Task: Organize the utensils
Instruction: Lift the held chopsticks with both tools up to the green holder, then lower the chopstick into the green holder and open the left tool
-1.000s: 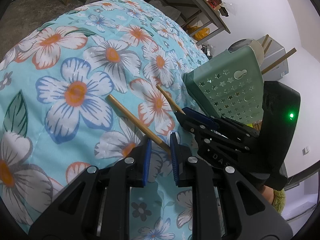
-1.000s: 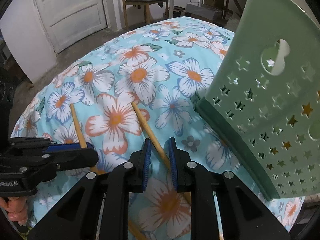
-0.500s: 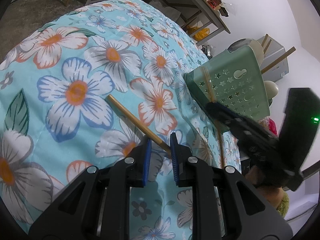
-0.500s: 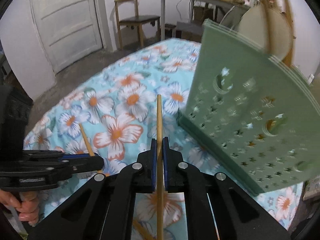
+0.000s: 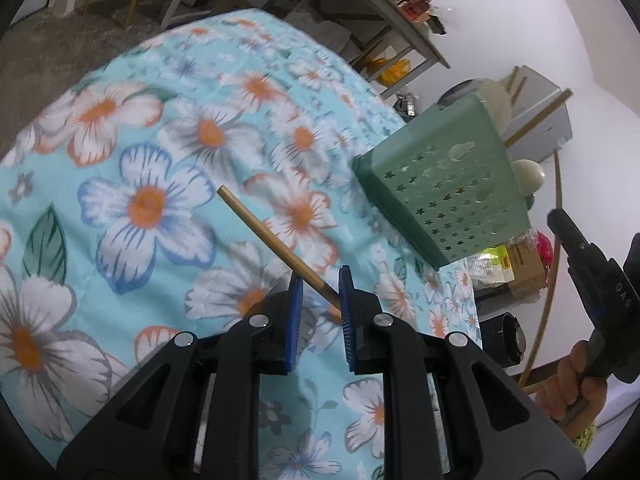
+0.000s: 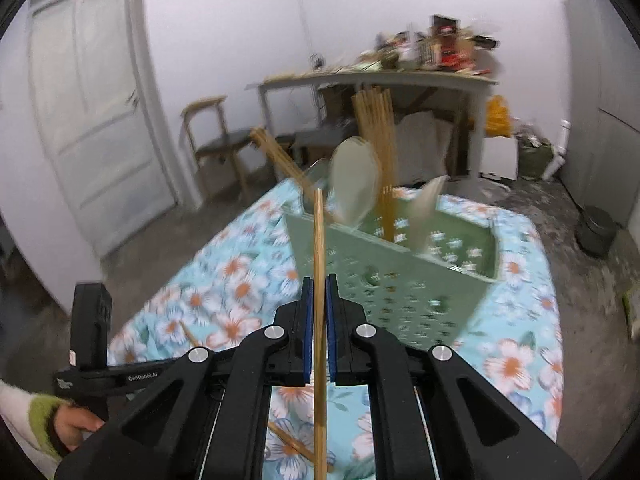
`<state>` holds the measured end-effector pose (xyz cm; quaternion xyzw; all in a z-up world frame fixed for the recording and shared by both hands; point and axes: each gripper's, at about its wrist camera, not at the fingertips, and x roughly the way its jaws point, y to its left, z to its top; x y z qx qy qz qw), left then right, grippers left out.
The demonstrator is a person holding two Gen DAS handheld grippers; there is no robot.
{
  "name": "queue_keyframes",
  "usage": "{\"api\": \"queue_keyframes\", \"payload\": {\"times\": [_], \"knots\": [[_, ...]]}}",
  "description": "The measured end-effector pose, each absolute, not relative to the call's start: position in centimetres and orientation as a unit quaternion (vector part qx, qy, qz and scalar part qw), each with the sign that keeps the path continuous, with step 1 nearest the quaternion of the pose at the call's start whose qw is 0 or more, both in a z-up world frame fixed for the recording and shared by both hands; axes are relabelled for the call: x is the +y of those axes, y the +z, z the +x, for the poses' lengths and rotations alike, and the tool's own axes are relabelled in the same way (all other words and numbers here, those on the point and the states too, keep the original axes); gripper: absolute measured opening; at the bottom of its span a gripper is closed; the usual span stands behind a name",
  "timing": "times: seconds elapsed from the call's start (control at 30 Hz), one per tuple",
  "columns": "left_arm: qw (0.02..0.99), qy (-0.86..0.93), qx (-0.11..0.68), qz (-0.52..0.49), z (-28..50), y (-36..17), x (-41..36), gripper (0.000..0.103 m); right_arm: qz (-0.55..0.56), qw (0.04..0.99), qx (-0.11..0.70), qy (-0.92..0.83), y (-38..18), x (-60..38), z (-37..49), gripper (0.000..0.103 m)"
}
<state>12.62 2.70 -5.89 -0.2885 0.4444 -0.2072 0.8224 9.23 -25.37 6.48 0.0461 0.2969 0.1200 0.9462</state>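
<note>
Since the earlier frame my right gripper has lifted 1 chopstick off the bed toward the green holder, jaws clenched on it. Left gripper straddles another chopstick near the bed's middle; grip uncertain. Light, stiff, slippery: I pinch mid-shaft.

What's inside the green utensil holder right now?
In the green holder: a bundle of wooden chopsticks, more leaning left, and two pale spoon-like utensils, all blurred. Its perforated wall hides their lower ends and the bottom.
</note>
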Motion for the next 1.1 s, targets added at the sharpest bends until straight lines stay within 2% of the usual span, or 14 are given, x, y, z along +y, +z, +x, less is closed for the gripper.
{"api": "queue_keyframes", "payload": {"times": [0.3, 0.53, 0.9, 1.1], "knots": [[0.869, -0.224, 0.366, -0.246, 11.5, -0.4, 2.3, 0.010, 0.126, 0.959, 0.240, 0.087, 9.1, -30.1, 5.4, 0.006], [0.888, -0.242, 0.314, -0.232, 10.8, 3.7, 2.3, 0.005, 0.145, 0.961, 0.218, 0.089, 9.8, -30.6, 4.5, 0.006], [0.898, -0.270, 0.264, -0.228, 10.6, 7.9, 2.3, 0.004, 0.160, 0.962, 0.203, 0.093, 10.1, -31.2, 3.9, 0.006], [0.903, -0.301, 0.203, -0.229, 10.8, 12.6, 1.9, 0.004, 0.168, 0.964, 0.186, 0.094, 10.9, -31.6, 3.3, 0.006]]}}
